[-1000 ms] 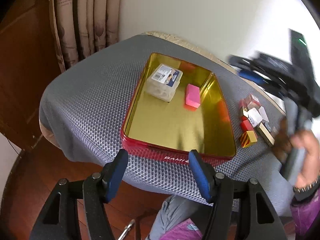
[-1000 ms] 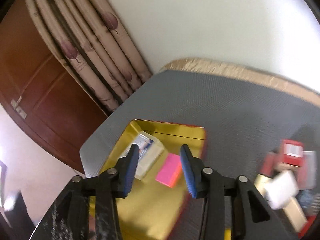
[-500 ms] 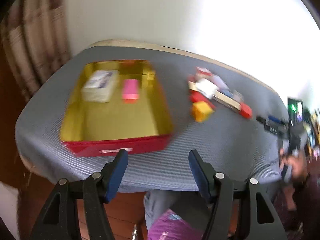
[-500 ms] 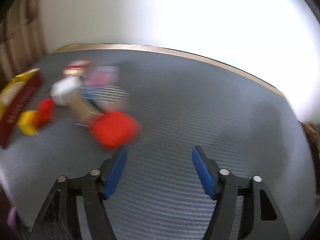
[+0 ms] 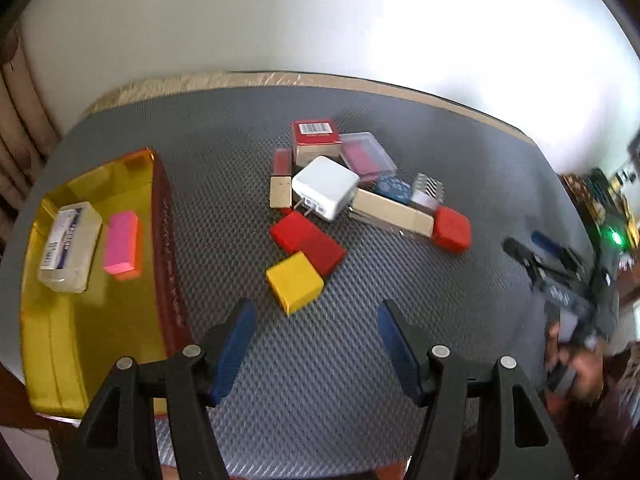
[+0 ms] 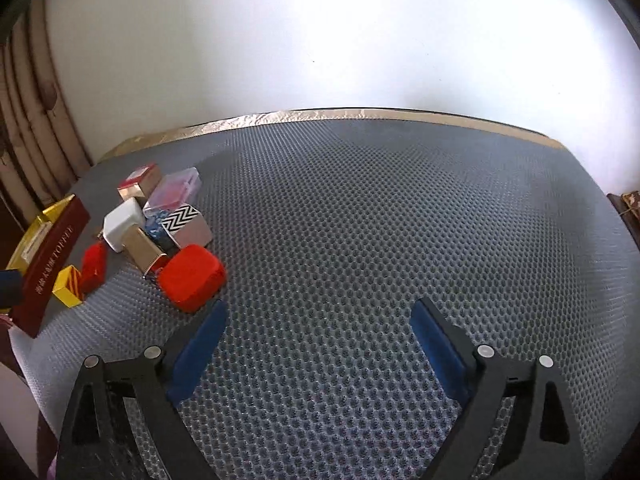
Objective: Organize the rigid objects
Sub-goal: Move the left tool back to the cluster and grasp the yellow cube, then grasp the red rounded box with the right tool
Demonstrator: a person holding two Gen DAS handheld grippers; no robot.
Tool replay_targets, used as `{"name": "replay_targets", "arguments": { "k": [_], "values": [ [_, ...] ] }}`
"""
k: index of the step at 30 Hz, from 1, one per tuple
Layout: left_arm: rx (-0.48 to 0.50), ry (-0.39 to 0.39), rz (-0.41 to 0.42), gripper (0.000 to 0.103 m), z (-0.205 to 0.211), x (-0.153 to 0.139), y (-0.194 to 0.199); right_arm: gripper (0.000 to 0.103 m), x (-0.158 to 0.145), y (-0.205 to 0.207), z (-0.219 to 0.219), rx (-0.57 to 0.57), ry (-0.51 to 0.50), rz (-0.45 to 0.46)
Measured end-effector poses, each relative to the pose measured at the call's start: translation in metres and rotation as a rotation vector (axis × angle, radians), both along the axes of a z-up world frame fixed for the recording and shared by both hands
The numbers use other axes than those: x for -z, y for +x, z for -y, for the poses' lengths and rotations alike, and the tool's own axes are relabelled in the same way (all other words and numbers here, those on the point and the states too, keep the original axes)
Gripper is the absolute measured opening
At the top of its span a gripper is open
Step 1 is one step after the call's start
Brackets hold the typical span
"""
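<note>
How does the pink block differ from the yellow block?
The pink block lies inside the tin; the yellow block sits outside on the grey mat. The pink block is long and slim; the yellow block is squarer. Both are plain, solid-coloured blocks lying flat.

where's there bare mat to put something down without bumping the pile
The widest bare patch is the grey honeycomb mat between the rounded red box and the table's far and right-hand edges. A narrower strip runs between the gold tin tray with red wall and the yellow cube. It is crowded around the white charger block.
</note>
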State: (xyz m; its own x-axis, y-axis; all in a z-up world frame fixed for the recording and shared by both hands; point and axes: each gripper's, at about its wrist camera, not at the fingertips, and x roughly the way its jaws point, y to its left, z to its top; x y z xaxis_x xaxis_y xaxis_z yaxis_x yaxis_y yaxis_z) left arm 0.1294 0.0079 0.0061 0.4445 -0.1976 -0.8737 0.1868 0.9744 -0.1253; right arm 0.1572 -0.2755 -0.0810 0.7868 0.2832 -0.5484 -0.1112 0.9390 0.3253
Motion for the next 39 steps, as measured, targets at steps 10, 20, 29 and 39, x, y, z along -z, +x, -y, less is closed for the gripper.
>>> {"name": "replay_targets", "arguments": {
  "k": [10,20,29,39],
  "values": [
    [-0.103,-0.038,-0.068,0.065,-0.004,0.022,0.032,0.092,-0.003,0.001,-0.002,-0.063,0.032,-0.004],
    [-0.138,-0.065,-0.085,0.041,-0.007,0.036,0.043,0.092,-0.005,-0.001,0.002,-0.083,0.05,-0.006],
    [-0.149,-0.13,-0.069,0.034,-0.017,0.036,0.033,0.092,-0.004,0.001,0.001,-0.083,0.052,-0.015],
    [-0.129,-0.19,-0.011,0.034,-0.014,0.006,-0.004,0.092,-0.01,0.003,-0.02,-0.197,-0.006,-0.008]
  ]
}}
